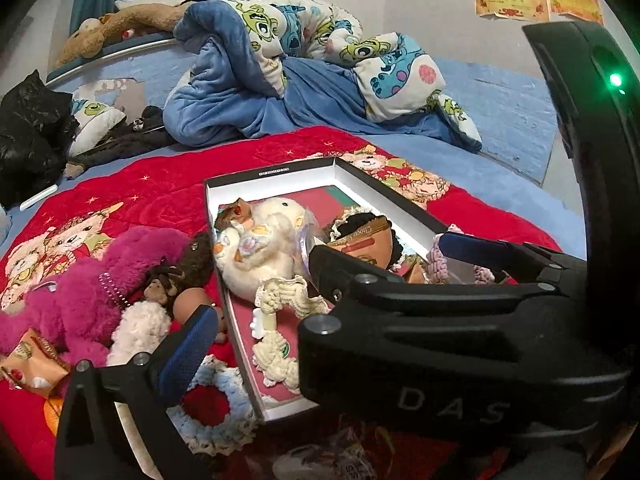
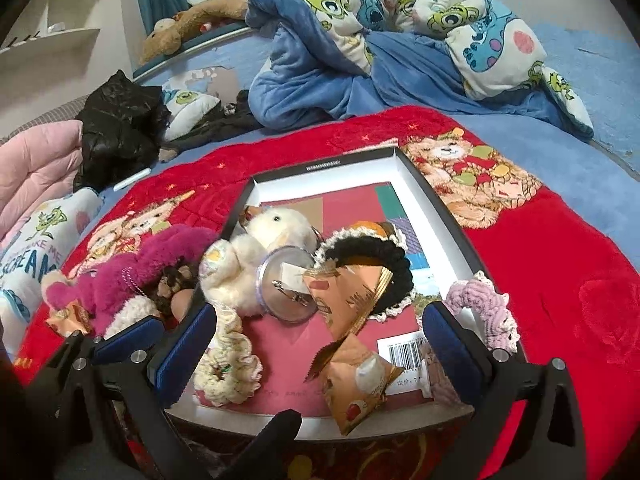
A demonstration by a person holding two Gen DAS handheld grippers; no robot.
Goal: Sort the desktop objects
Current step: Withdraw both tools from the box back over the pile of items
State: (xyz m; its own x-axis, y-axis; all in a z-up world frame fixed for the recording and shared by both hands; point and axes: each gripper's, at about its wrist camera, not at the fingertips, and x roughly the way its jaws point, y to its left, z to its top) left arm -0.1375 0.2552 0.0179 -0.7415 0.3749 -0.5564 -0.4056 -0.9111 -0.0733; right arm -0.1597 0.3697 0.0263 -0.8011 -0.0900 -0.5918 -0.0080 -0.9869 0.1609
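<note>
Here, right gripper (image 2: 320, 344) open, box (image 2: 436, 216) below

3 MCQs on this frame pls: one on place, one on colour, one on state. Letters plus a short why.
1. Where is the white plush duck?
A. in the box
B. on the blue quilt
C. held by a gripper

2. What colour is the fluffy plush left of the box?
A. green
B. magenta pink
C. grey

3. How does the right gripper stand?
A. shut on a snack packet
B. shut on nothing
C. open, holding nothing

Key: 1 A, it lies inside the white walls. 2 B, its fur is bright pink. 3 C, the blue pads stand wide apart over the box.
</note>
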